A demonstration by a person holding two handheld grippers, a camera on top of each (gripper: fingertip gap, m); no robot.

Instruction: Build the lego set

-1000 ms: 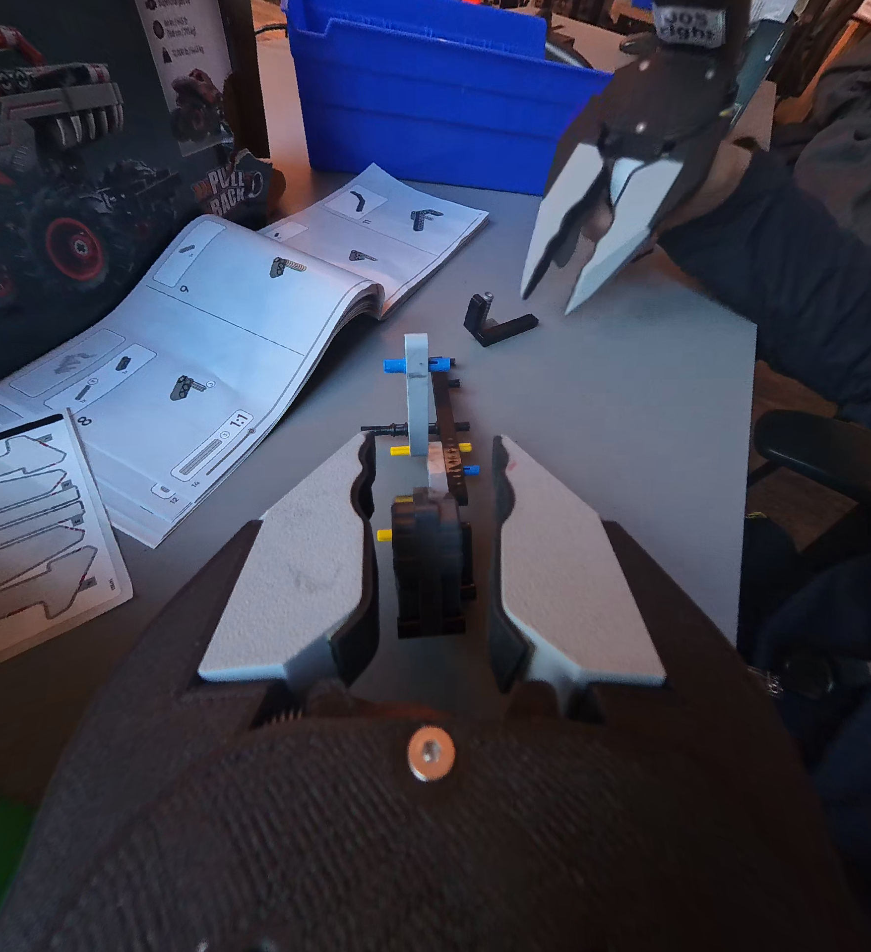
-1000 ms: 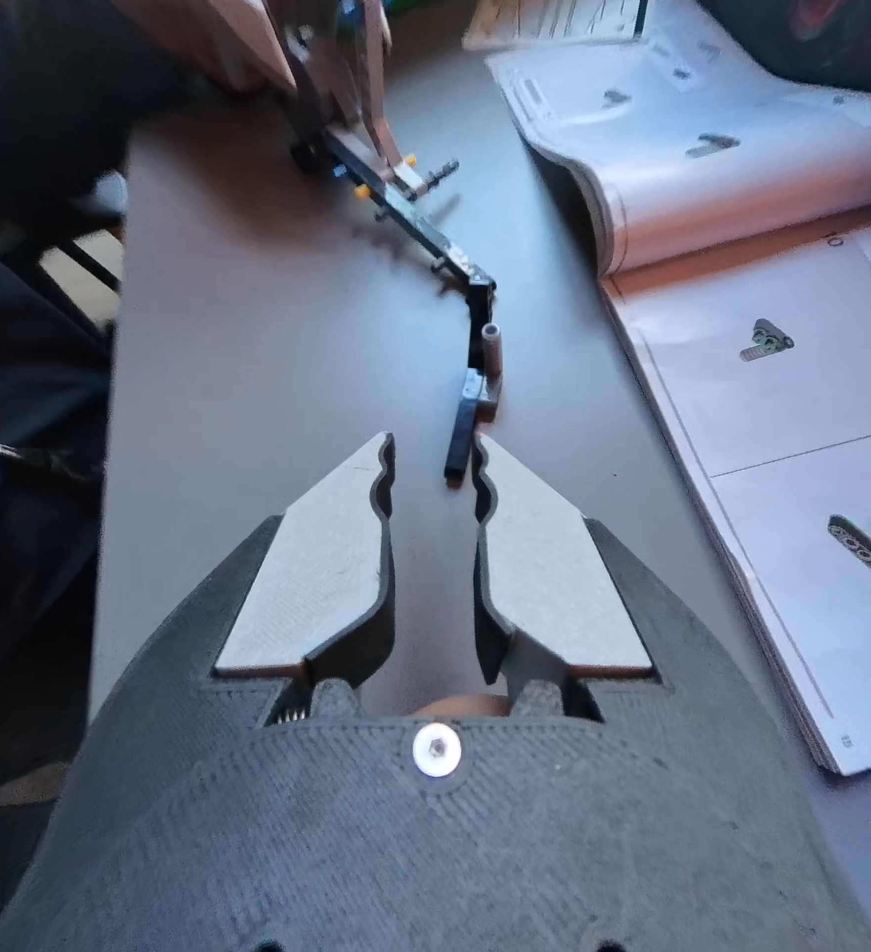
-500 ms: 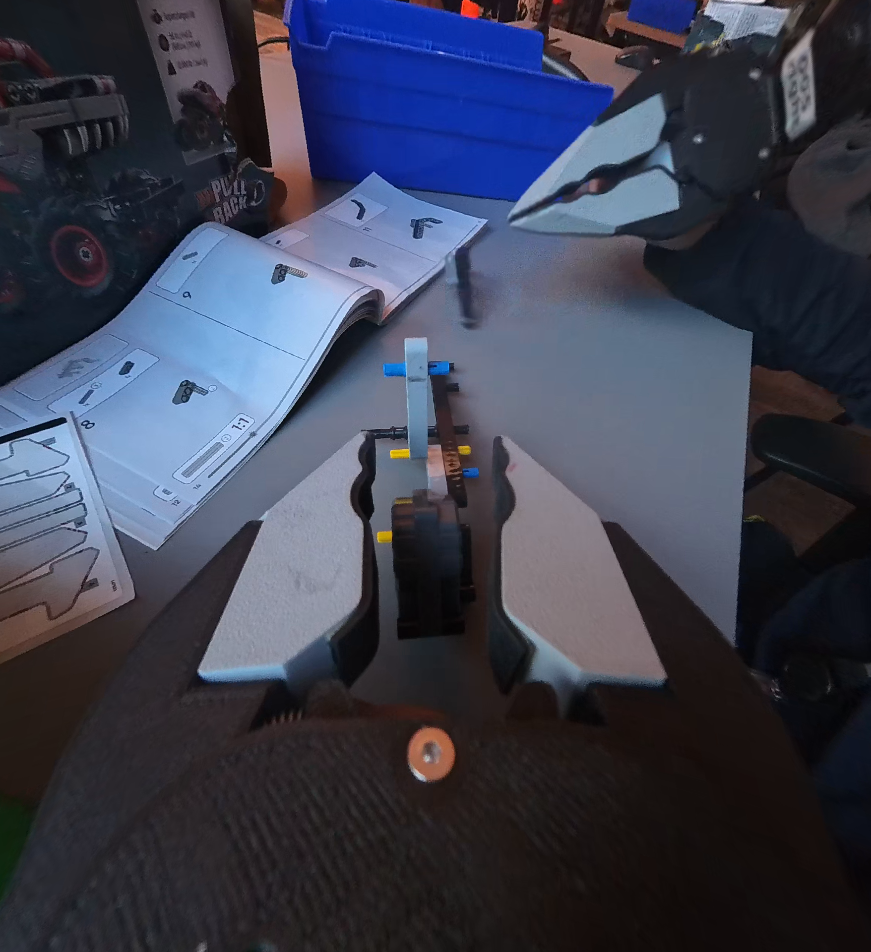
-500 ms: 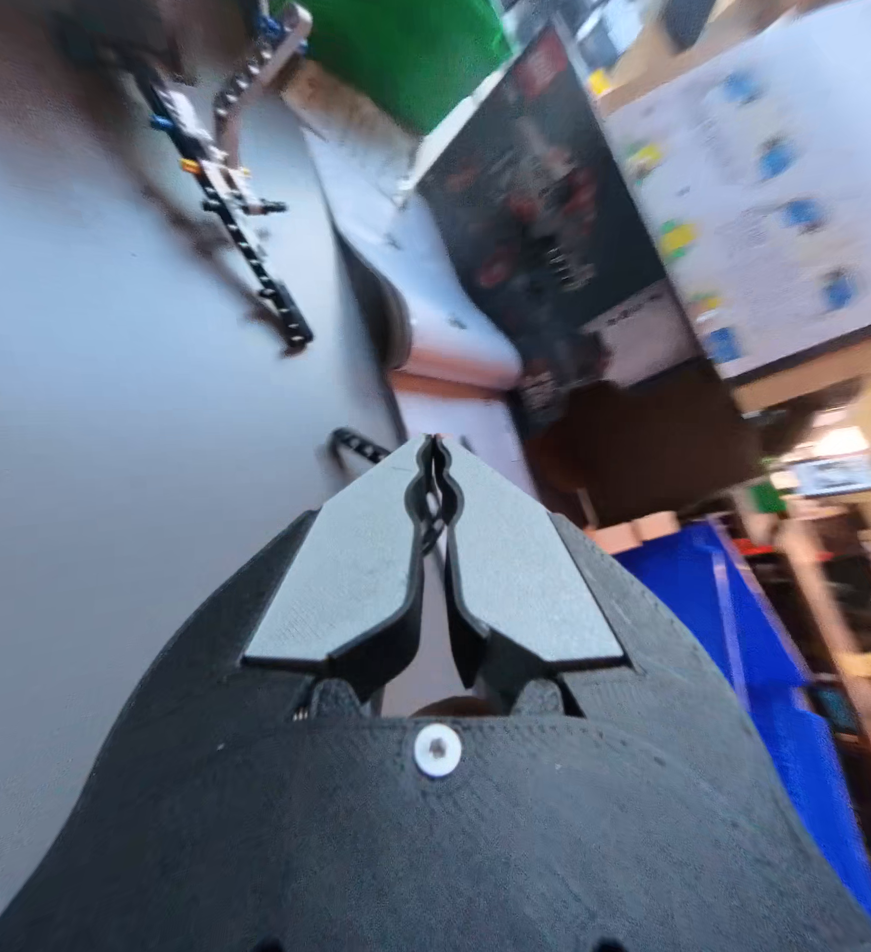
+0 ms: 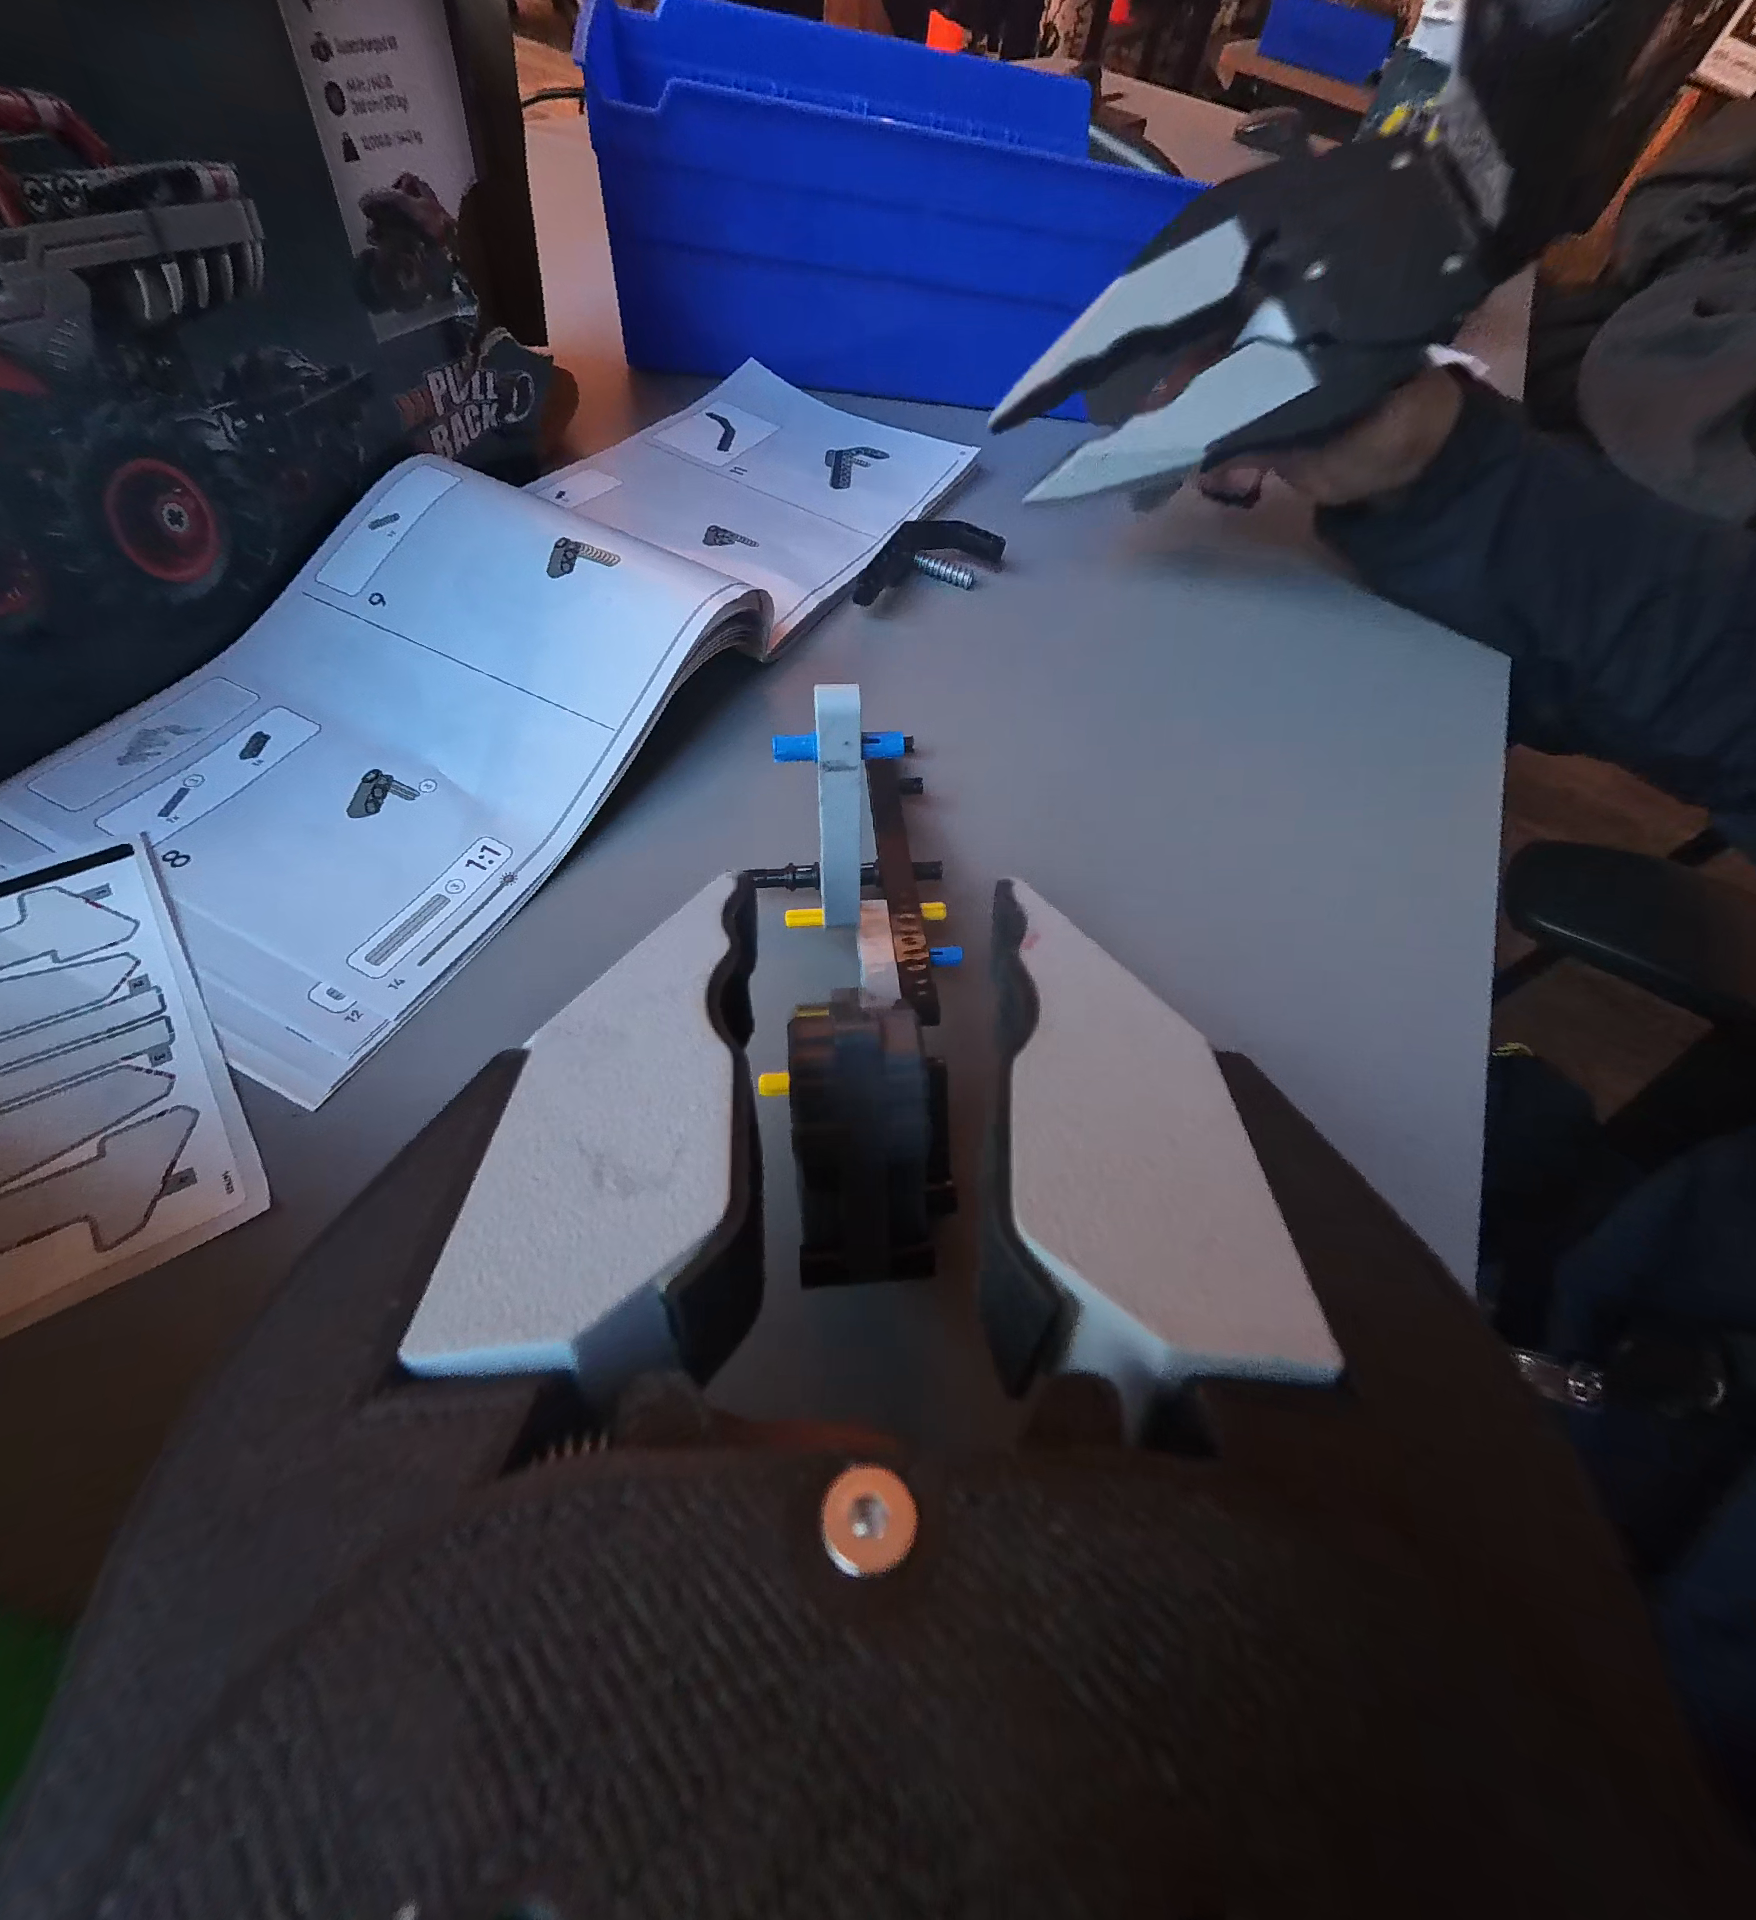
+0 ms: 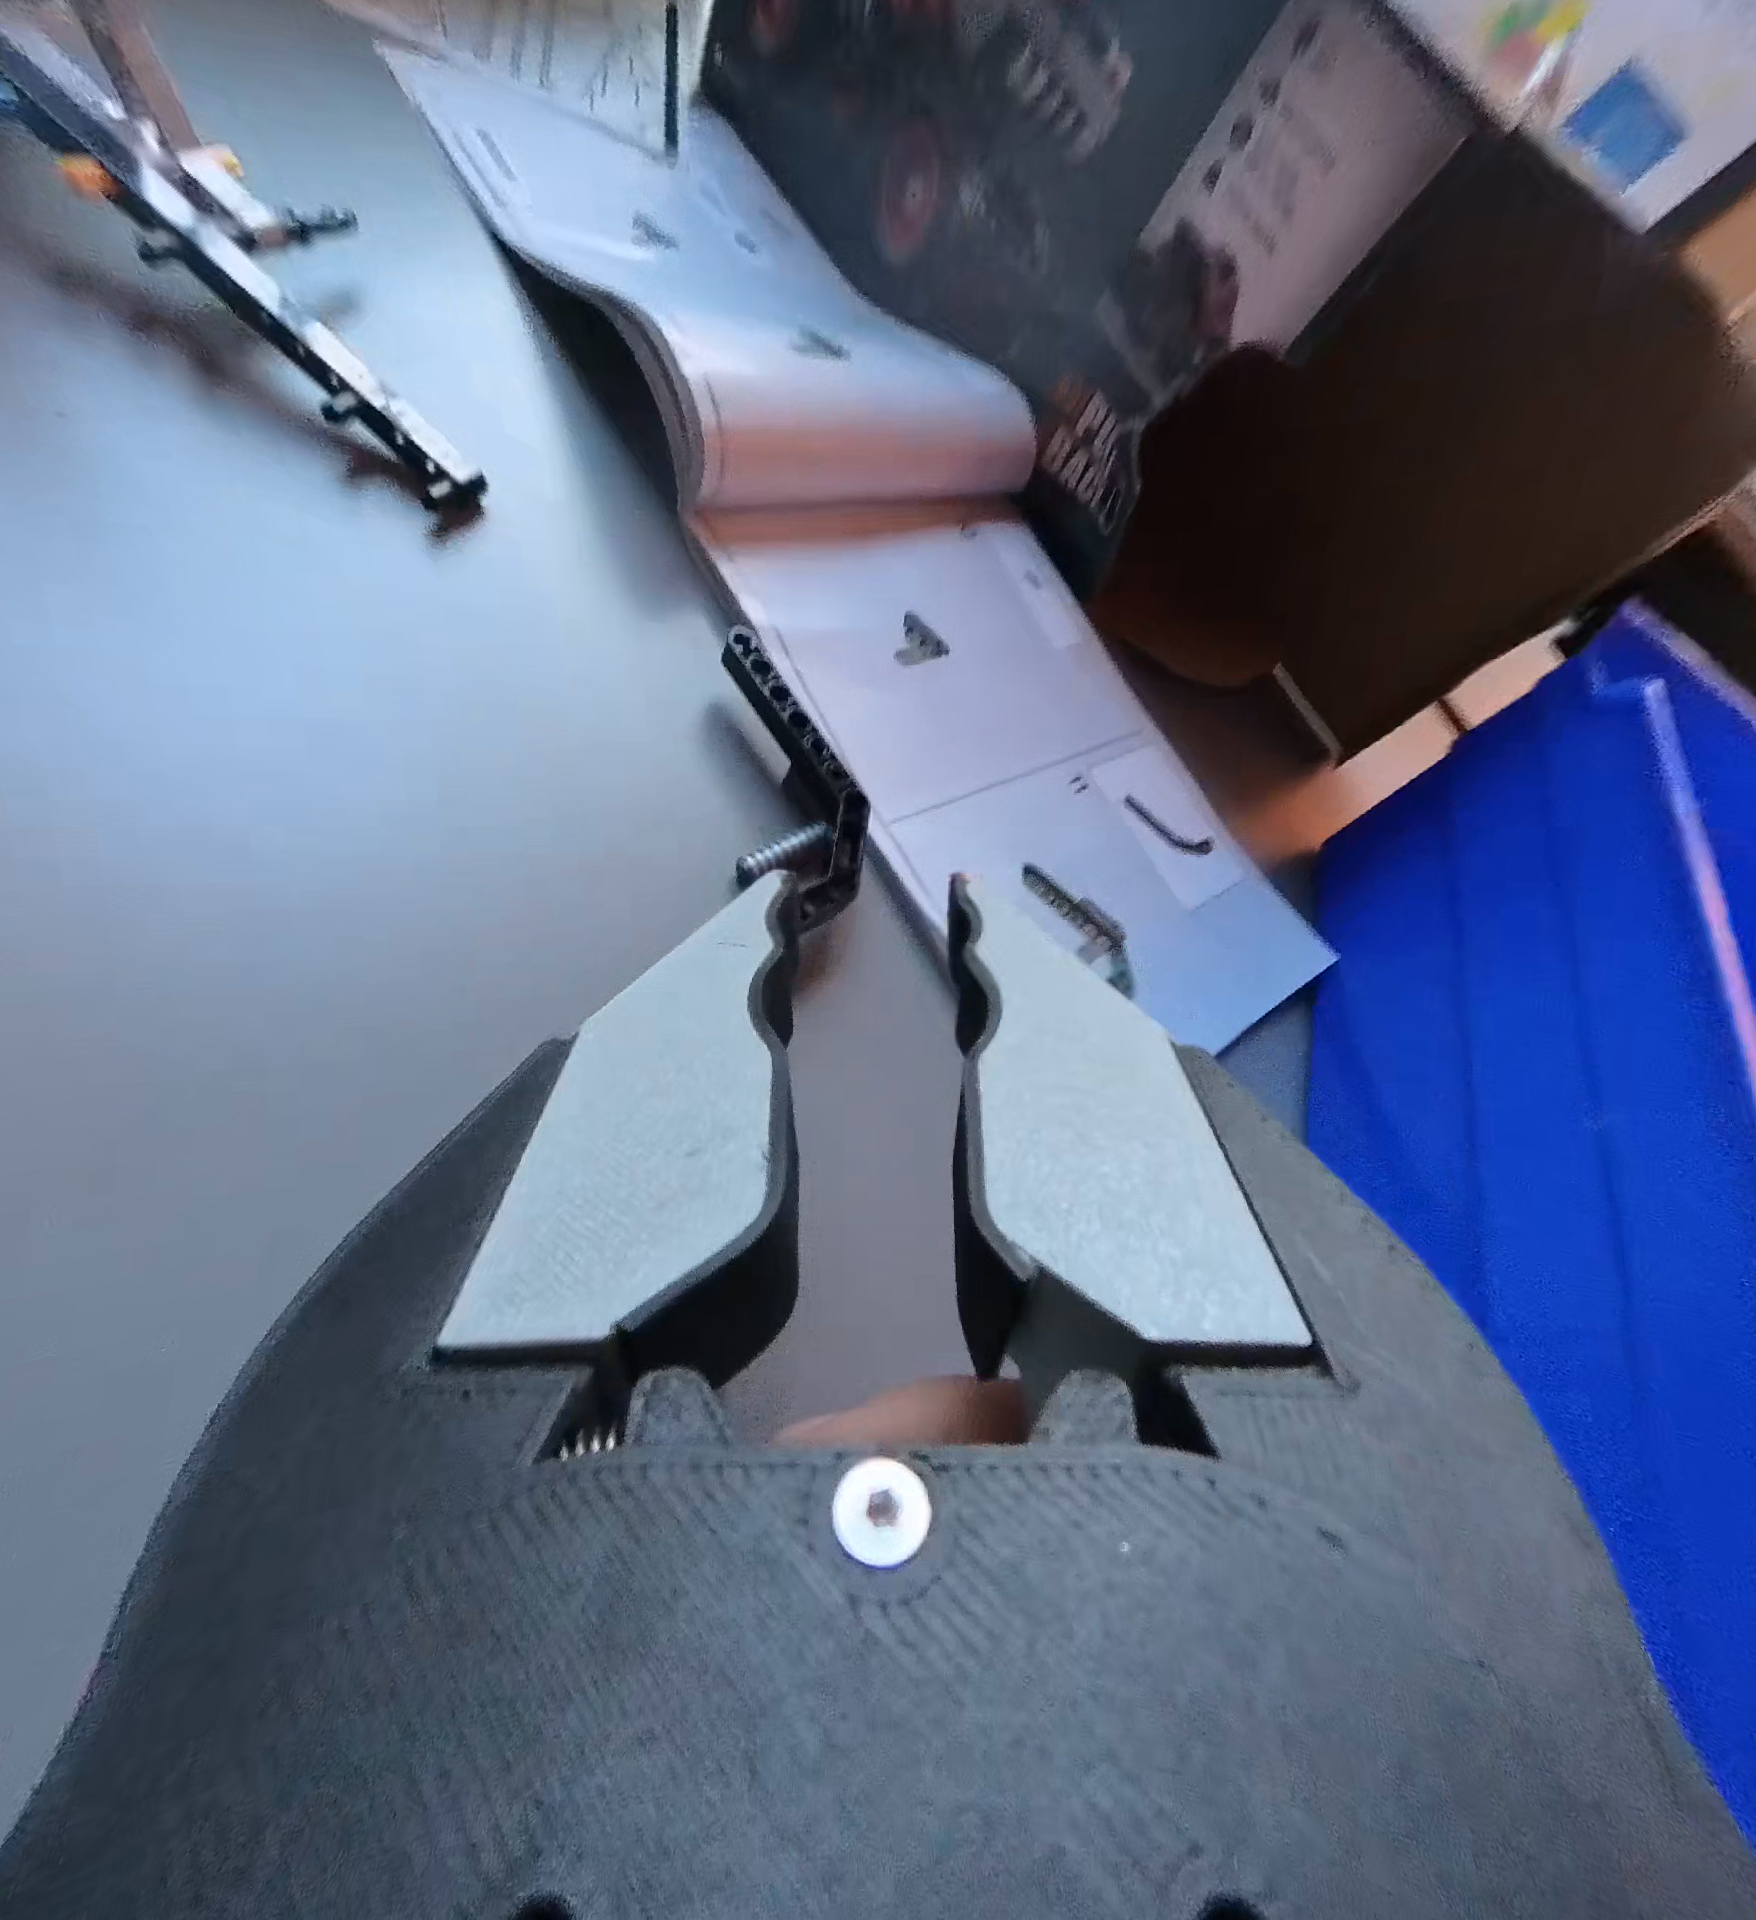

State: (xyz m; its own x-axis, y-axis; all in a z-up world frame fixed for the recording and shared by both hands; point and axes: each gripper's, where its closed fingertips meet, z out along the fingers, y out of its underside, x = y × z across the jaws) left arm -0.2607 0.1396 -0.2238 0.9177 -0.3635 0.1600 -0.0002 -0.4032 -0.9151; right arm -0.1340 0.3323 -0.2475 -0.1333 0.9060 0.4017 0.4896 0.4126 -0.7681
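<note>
Left wrist view shows the right gripper [image 5: 1035, 457], pinched shut half a second ago, now parted and empty above the bent black beam [image 5: 921, 551] beside the booklet [image 5: 500, 665], while the left gripper [image 5: 869, 914] still straddles the lego assembly [image 5: 858, 1039] without clamping.

Workshop-like room: grey table [image 5: 1217, 831], blue parts bin [image 5: 853, 208].

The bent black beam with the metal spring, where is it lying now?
The bent black beam lies on the grey table, touching the open instruction booklet at its right edge, just beyond the open right gripper in the right wrist view.
</note>
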